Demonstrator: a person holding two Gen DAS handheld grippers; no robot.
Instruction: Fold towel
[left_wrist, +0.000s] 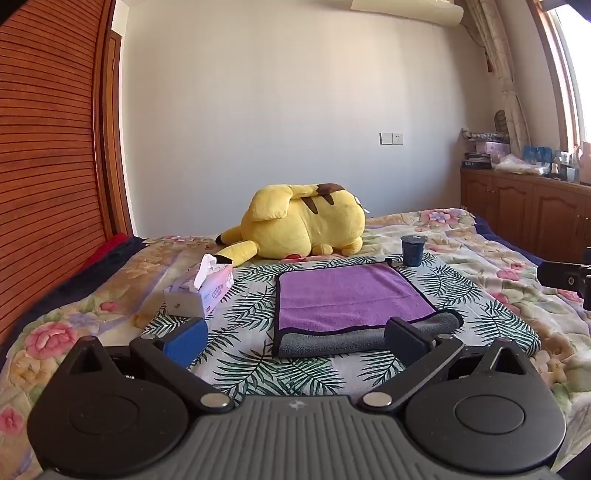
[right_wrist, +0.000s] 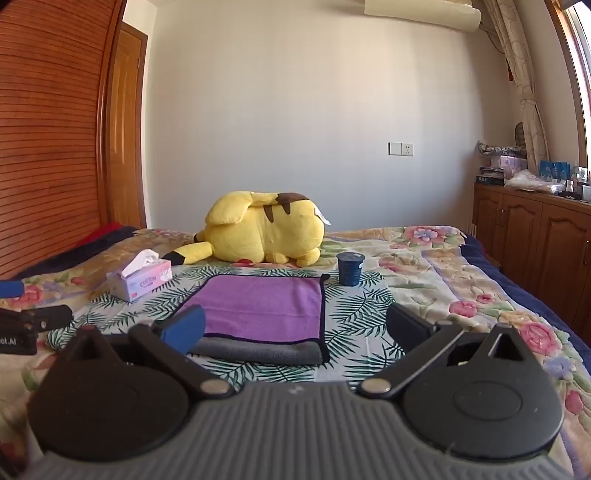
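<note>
One towel (left_wrist: 351, 295) (purple on top, grey underneath) lies folded on a leaf-print cloth (left_wrist: 251, 306) on the bed (left_wrist: 498, 258), ahead of both tools. One yellow plush (left_wrist: 303, 225), one dark blue cup (left_wrist: 413, 251) and one tissue box (left_wrist: 201, 291) with a tissue sticking up sit around it. The left tool (left_wrist: 295, 338) and right tool (right_wrist: 295, 330) are both released, fingers spread, grasping nothing. Wooden cabinets (right_wrist: 535, 236) line the white-walled room.

The towel (right_wrist: 258, 314) has its near-left corner hidden behind a blue finger, seemingly folded.
</note>
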